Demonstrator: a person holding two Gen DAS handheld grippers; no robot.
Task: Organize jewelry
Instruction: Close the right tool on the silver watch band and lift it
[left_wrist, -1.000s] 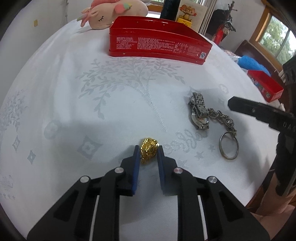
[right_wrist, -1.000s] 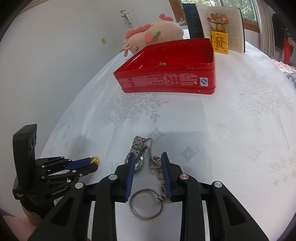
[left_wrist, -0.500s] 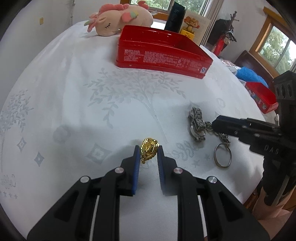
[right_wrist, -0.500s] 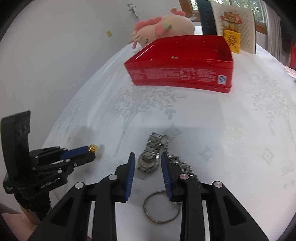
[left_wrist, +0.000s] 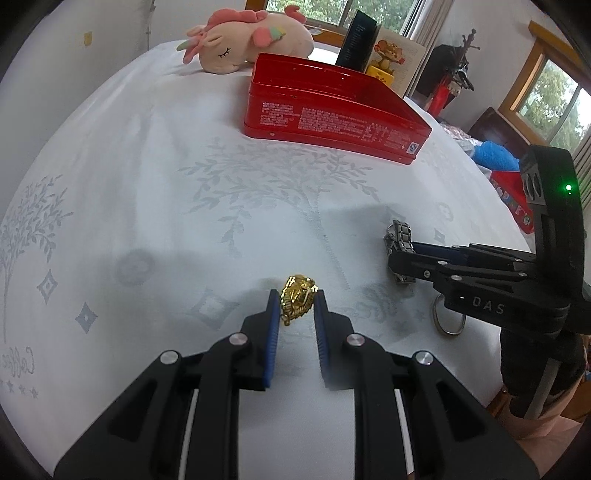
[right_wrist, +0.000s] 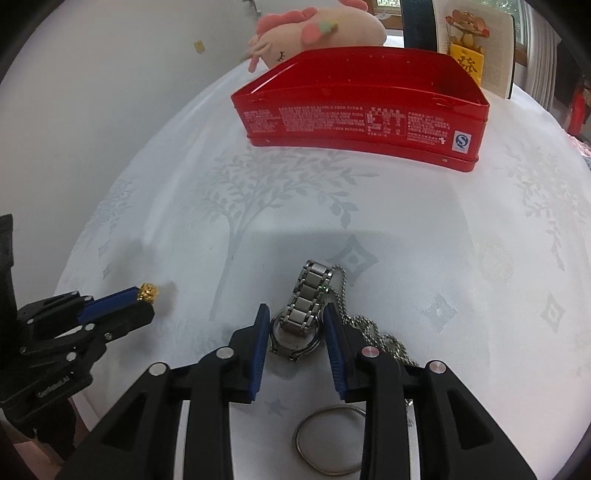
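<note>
My left gripper (left_wrist: 295, 299) is shut on a gold ring (left_wrist: 297, 297) and holds it just above the white tablecloth; it also shows in the right wrist view (right_wrist: 147, 293). My right gripper (right_wrist: 295, 315) is open, its jaws on either side of a silver watch (right_wrist: 304, 314) lying on the cloth, with a ball chain (right_wrist: 373, 332) and a key ring (right_wrist: 328, 439) beside it. The watch shows in the left wrist view (left_wrist: 400, 236) under the right gripper (left_wrist: 402, 258). A red open tin (left_wrist: 332, 110) stands farther back (right_wrist: 362, 110).
A pink plush toy (left_wrist: 251, 37) lies behind the tin, with a dark box (left_wrist: 356, 42) and a picture card (left_wrist: 388, 62) beside it. The round table's edge (left_wrist: 517, 236) curves close on the right. A second red tin (left_wrist: 513, 199) sits off the table.
My left gripper has lifted and tilted with the gold ring. My right gripper has moved forward from the key ring and chain to straddle the watch face.
</note>
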